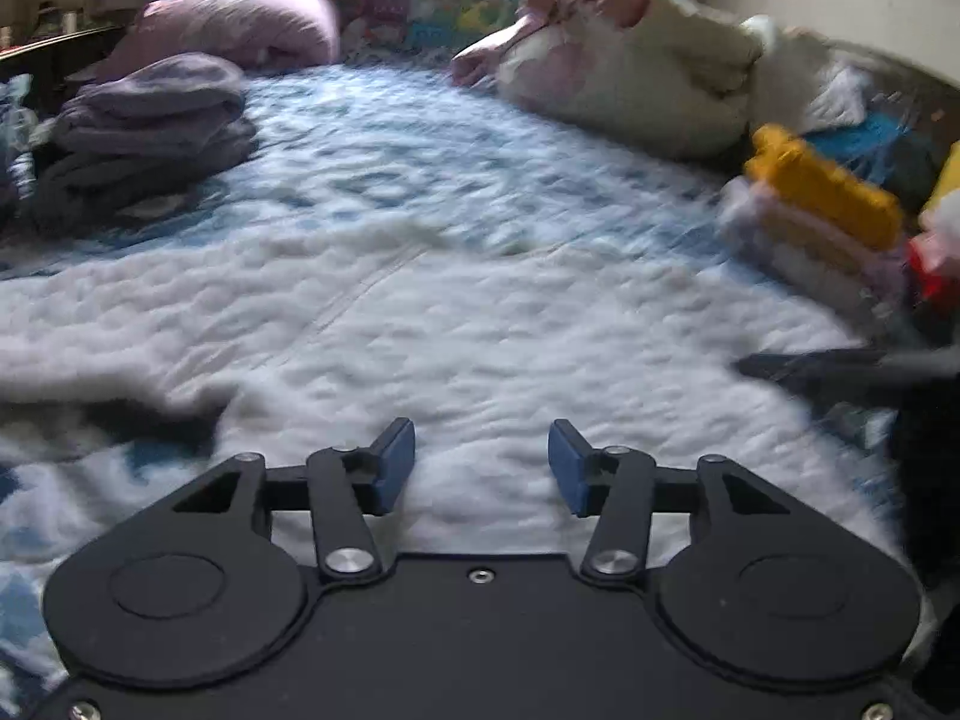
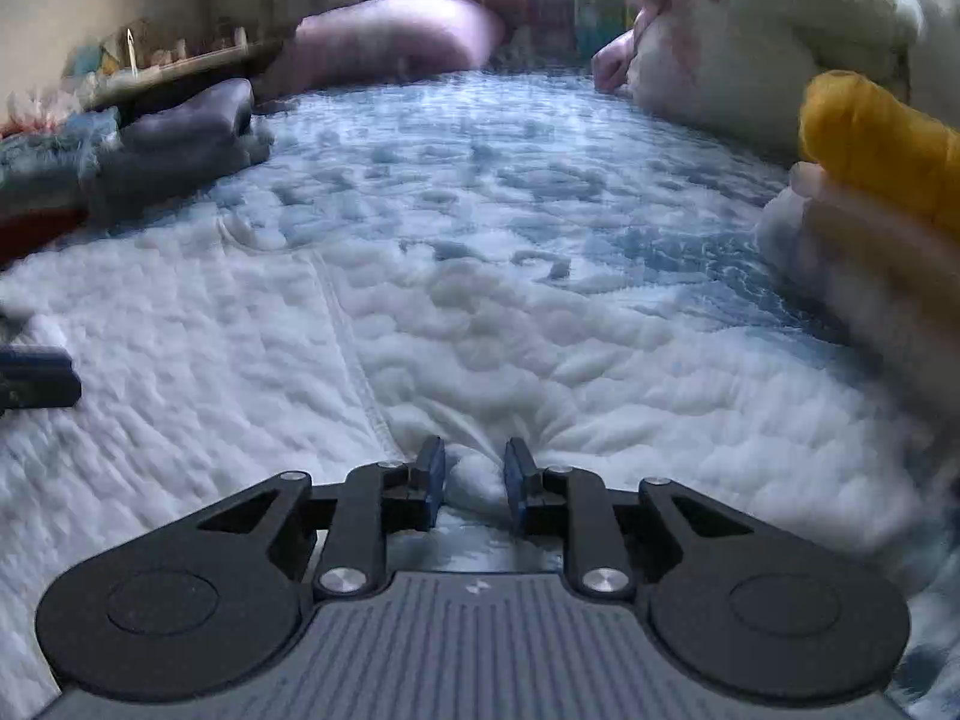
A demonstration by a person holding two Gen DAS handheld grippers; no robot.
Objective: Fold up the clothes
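A white textured garment [image 1: 420, 324] lies spread flat on the blue-and-white bedspread [image 1: 420, 138]; it also fills the right wrist view [image 2: 540, 360], with a seam running down its middle. My left gripper [image 1: 481, 465] is open and empty just above the garment's near part. My right gripper [image 2: 474, 483] is shut on a bunched fold of the white garment at its near edge. The right gripper's dark tip shows at the right of the left wrist view [image 1: 840, 363]. The left gripper's tip shows at the left edge of the right wrist view [image 2: 36, 378].
A stack of folded grey-purple clothes [image 1: 150, 132] sits at the left. A stack of folded clothes topped by a yellow one [image 1: 822, 192] sits at the right. Pink [image 1: 252, 24] and white [image 1: 630, 66] pillows lie at the head of the bed.
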